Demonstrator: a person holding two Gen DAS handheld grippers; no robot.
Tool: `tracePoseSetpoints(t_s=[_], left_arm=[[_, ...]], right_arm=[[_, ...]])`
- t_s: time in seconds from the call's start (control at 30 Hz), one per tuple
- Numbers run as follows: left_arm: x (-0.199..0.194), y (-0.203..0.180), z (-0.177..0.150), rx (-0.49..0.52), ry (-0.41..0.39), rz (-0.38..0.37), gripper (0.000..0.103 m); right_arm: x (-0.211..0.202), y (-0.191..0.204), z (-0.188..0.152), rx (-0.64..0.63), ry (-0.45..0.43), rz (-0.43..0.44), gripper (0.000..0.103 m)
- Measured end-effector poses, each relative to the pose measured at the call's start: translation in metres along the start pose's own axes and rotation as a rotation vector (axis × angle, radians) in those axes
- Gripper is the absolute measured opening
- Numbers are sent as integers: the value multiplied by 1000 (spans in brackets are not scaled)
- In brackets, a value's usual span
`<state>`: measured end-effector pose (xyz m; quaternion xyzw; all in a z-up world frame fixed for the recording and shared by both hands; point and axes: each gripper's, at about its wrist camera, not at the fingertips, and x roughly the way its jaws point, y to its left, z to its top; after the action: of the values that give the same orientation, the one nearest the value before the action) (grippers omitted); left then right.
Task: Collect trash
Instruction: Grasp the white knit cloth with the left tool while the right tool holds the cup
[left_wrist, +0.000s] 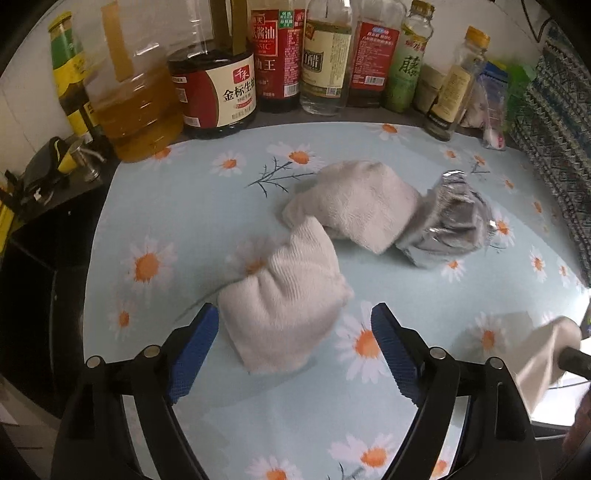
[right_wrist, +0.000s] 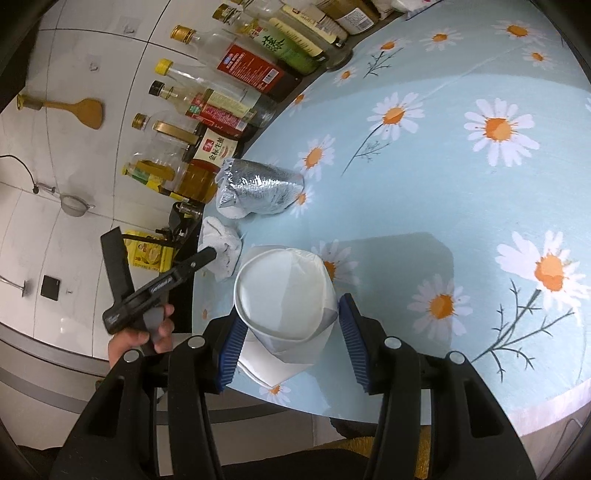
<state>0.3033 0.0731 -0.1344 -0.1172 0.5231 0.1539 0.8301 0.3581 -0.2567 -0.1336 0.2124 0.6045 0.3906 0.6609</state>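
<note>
Paper cup (right_wrist: 286, 295) clamped in right gripper (right_wrist: 291, 343), mouth facing camera, axis along fingers, left gripper (left_wrist: 295, 345) spread wide over crumpled tissue (left_wrist: 284, 299).

matt paper cup (right_wrist: 286, 295), crinkly foil bag (left_wrist: 448, 225), terry cloth (left_wrist: 284, 314)

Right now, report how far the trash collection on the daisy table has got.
Done: nothing visibly binned; no bin is in view. In hand: the right gripper is shut on a white paper cup. The left gripper is open, with the nearer crumpled white tissue wad lying between its fingers, ungripped. Left: that wad, the second wad and the crumpled silver foil bag.
</note>
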Motion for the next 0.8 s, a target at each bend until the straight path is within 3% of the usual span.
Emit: tracePoseSetpoints(t_s=[0.27,0.37,0.57,0.8], left_arm=[[22,4,4,8,2,28,80],[24,5,3,14,-1,29,64],[17,11,0,20,-37,-6,45],[5,15,-10,13,-55,-42,39]], right_arm=[[6,5,1,-7,10,1,50],[9,10,3,-19,15,-5,50],[14,20,2,-40,24,-4,50],[18,26,-3,-54,36,-11,50]])
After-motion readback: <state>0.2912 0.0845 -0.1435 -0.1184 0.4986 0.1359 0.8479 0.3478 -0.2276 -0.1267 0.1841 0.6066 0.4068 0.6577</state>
